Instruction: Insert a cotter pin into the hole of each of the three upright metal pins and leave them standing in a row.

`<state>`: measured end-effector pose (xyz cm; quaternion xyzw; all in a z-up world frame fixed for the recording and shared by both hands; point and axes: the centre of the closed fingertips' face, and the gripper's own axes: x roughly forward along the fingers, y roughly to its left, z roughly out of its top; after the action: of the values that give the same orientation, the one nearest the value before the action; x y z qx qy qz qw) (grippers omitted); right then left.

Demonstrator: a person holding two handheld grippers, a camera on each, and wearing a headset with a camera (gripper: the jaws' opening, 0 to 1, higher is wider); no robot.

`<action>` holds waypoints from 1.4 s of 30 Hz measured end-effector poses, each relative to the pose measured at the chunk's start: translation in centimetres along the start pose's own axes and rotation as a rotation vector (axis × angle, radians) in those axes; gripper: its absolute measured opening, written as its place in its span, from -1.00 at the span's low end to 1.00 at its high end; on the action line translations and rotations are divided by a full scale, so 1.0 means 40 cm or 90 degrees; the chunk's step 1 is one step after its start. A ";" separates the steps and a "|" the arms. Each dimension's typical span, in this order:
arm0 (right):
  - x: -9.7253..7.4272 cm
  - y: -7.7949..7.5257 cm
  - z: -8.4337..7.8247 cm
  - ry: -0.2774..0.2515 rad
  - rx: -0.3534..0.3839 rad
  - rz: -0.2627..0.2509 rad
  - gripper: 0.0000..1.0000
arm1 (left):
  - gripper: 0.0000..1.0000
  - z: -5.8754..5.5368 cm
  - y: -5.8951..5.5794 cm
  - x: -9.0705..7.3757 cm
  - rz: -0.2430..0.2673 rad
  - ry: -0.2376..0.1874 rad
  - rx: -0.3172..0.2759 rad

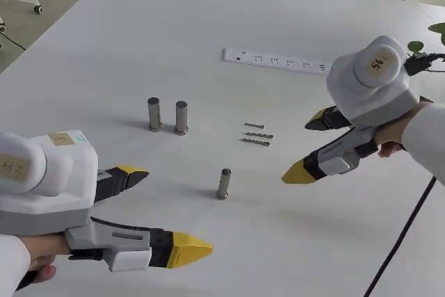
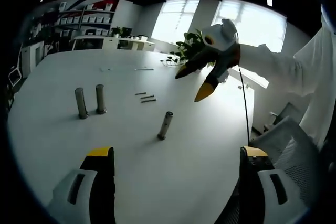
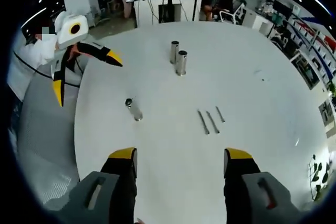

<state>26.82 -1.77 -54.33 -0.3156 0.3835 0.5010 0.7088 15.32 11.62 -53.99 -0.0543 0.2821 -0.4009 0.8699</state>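
Note:
Three upright metal pins stand on the white table: two side by side [image 1: 154,114] [image 1: 181,117] and a thinner one [image 1: 223,183] nearer to me. Three cotter pins [image 1: 257,134] lie flat in a small stack to the right of the pair. My left gripper [image 1: 167,212] hovers open at the lower left, its yellow tips [image 2: 98,152] well short of the thin pin [image 2: 165,125]. My right gripper [image 1: 314,149] hovers open at the right, above the table. In the right gripper view the cotter pins [image 3: 211,120] lie ahead of the jaws and the thin pin [image 3: 133,109] stands to their left.
A white power strip [image 1: 278,60] lies across the far side of the table. A black cable [image 1: 403,234] runs down the right edge. A plant leaf [image 1: 438,31] shows at the far right. Chairs and desks stand beyond the table.

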 end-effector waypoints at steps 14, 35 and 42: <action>0.056 -0.106 0.072 -0.027 -0.051 0.012 -0.29 | 0.99 -0.002 -0.004 -0.007 -0.001 0.000 -0.011; 0.202 -0.232 0.061 0.059 -0.097 0.030 -0.75 | 0.95 -0.015 0.027 -0.018 0.010 0.002 -0.042; 0.239 -0.245 0.054 0.068 -0.101 0.031 -0.86 | 0.92 -0.022 0.025 -0.015 0.003 0.006 -0.046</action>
<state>38.61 1.58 -60.84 -0.3875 0.3876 0.5291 0.6479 15.19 12.85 -54.79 -0.0835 0.3005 -0.3884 0.8671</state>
